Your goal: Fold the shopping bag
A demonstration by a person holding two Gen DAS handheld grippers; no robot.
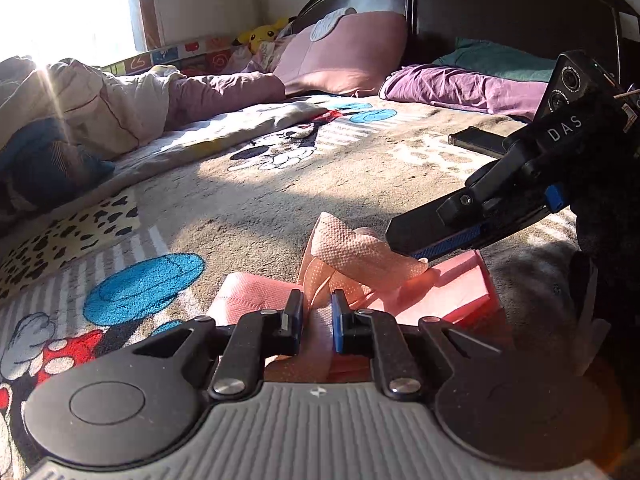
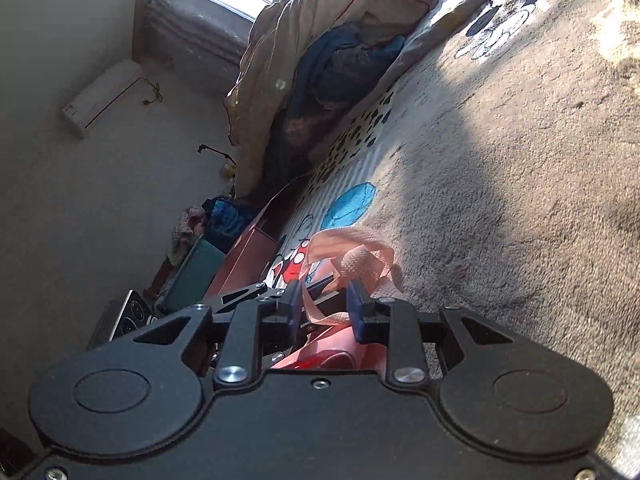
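Observation:
A pink shopping bag [image 1: 452, 292] lies crumpled on a cartoon-print blanket [image 1: 280, 184] on a bed. My left gripper [image 1: 316, 312] is shut on a fold of the bag's fabric right in front of its camera. One textured pink handle strap [image 1: 352, 244] arches up from the bag to the tip of my right gripper [image 1: 408, 254], which reaches in from the right and pinches the strap's end. In the right wrist view, the strap [image 2: 360, 256] loops up between the right gripper's [image 2: 322, 304] blue pads, with the bag [image 2: 320, 356] bunched below them.
A black flat device [image 1: 476, 140] lies on the blanket at the back right. Pink [image 1: 344, 52] and purple [image 1: 460, 84] pillows lean at the dark headboard. Heaped bedclothes [image 1: 80, 108] fill the left side. Boxes [image 2: 244, 260] stand on the floor beside the bed's edge.

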